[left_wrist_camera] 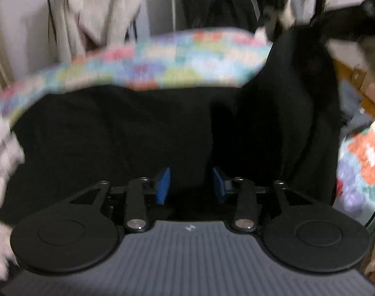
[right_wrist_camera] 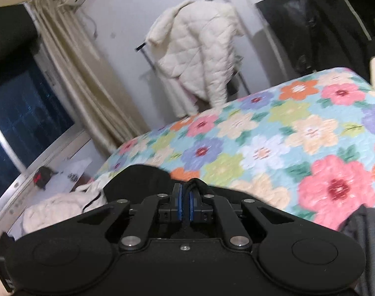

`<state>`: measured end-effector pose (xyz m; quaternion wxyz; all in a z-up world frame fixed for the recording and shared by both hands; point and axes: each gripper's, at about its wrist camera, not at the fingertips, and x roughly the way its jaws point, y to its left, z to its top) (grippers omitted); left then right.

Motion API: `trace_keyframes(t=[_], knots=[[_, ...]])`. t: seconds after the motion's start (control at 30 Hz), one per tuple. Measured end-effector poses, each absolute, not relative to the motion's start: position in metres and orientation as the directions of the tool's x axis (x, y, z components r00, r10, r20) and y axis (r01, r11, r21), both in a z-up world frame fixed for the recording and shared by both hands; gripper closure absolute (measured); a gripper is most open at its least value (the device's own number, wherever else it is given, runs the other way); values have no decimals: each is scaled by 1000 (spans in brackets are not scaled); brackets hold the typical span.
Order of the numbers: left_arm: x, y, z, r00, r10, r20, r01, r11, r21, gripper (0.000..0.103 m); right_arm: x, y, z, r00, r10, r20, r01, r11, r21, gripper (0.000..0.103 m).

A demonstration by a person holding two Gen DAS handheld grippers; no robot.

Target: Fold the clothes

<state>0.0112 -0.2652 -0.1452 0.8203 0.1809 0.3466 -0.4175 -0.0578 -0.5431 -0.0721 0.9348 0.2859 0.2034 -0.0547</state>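
Observation:
A black garment point(left_wrist_camera: 128, 133) lies spread over the flowered bedspread point(left_wrist_camera: 162, 61) and fills most of the left wrist view. My left gripper point(left_wrist_camera: 191, 185) hovers just over it, open, with nothing between its blue pads point(left_wrist_camera: 164, 185). On the right side of that view part of the garment point(left_wrist_camera: 298, 103) is lifted toward the upper right. In the right wrist view my right gripper point(right_wrist_camera: 186, 203) is shut on a bunched fold of the black garment point(right_wrist_camera: 138, 182), held above the flowered bedspread point(right_wrist_camera: 273, 143).
A white quilted jacket point(right_wrist_camera: 199, 56) hangs on a rack by the wall beyond the bed. Dark coats point(right_wrist_camera: 323, 24) hang at the right. Cream curtains point(right_wrist_camera: 74, 79) and a dark window point(right_wrist_camera: 22, 113) stand at left. White clothes point(right_wrist_camera: 56, 209) lie by the sill. A wooden edge point(left_wrist_camera: 360, 86) shows at right.

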Motion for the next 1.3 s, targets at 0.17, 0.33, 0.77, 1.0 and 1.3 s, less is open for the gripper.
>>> trace_keyframes(t=[0.17,0.33,0.77,1.0,1.3], knots=[[-4,-239,-155,519,-479,-708,729,680,74,44,-63,-557,-91,866,-99,-491,300,887,352,97],[15,-228,-160,471,-504,-725,665,742,-84,24,-55,-568,-120,812,-124,-570,329,905,271,96],[11,-213,-175,291,-534,-794,486,797,-358,23,-53,-578,-148,650,-129,-749,341,930,135,94],[22,-203,-207,259,-478,-839,456,827,-330,23,-72,-561,-107,642,-208,-738,304,953,-4,44],[34,-175,-222,254,-614,-747,384,773,-505,21,-90,-563,-108,818,31,-575,3,998,58,36]])
